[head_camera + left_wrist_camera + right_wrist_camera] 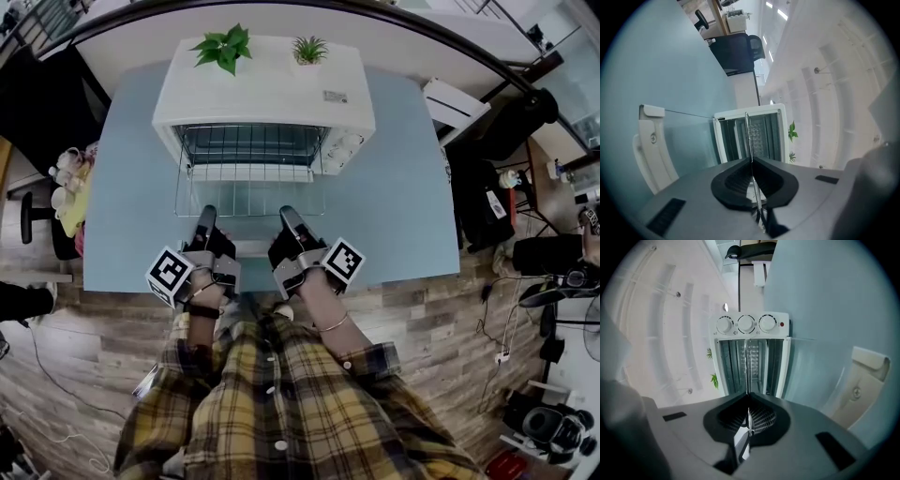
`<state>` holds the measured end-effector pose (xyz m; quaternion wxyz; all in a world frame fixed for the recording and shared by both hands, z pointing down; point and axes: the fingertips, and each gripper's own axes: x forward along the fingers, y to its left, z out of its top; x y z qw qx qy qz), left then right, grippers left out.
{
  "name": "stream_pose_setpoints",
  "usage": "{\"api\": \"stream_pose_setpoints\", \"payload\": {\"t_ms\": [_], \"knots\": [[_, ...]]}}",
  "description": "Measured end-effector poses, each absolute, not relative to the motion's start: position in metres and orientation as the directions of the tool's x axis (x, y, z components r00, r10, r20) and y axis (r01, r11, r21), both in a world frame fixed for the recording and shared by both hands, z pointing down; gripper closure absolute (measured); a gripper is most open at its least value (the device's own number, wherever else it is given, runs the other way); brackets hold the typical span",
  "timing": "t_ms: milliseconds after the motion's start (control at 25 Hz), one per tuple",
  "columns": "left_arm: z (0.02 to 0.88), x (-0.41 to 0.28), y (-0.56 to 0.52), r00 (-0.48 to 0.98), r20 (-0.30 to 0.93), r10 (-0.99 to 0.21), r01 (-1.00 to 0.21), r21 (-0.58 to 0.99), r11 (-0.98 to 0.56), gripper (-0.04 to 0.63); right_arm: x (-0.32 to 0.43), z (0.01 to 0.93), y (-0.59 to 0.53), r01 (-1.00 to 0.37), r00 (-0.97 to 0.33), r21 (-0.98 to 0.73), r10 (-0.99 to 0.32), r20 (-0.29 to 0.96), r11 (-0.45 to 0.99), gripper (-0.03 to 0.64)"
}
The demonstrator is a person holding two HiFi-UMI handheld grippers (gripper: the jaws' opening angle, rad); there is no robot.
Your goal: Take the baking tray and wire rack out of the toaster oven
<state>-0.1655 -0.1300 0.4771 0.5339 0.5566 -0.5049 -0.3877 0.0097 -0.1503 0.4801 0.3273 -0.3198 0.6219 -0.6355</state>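
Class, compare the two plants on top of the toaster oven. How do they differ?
The broad-leaved plant has wide, flat leaves; the spiky plant has thin, pointed ones. The broad-leaved plant spreads wider than the spiky plant. Both are green and stand on the white toaster oven.

White toaster oven [262, 84], pale blue table [412, 169], yellow plaid shirt [281, 412].
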Motion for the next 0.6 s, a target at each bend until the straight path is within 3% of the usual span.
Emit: {"api": "stream_pose_setpoints", "payload": {"t_ms": [600], "knots": [[0.435, -0.144, -0.084, 0.129, -0.057, -0.990, -0.106, 0.992, -0.071, 0.594, 0.026, 0.445, -0.110, -0.035, -0.660, -0.976, -0.739, -0.138, 0.213, 0.607]]}}
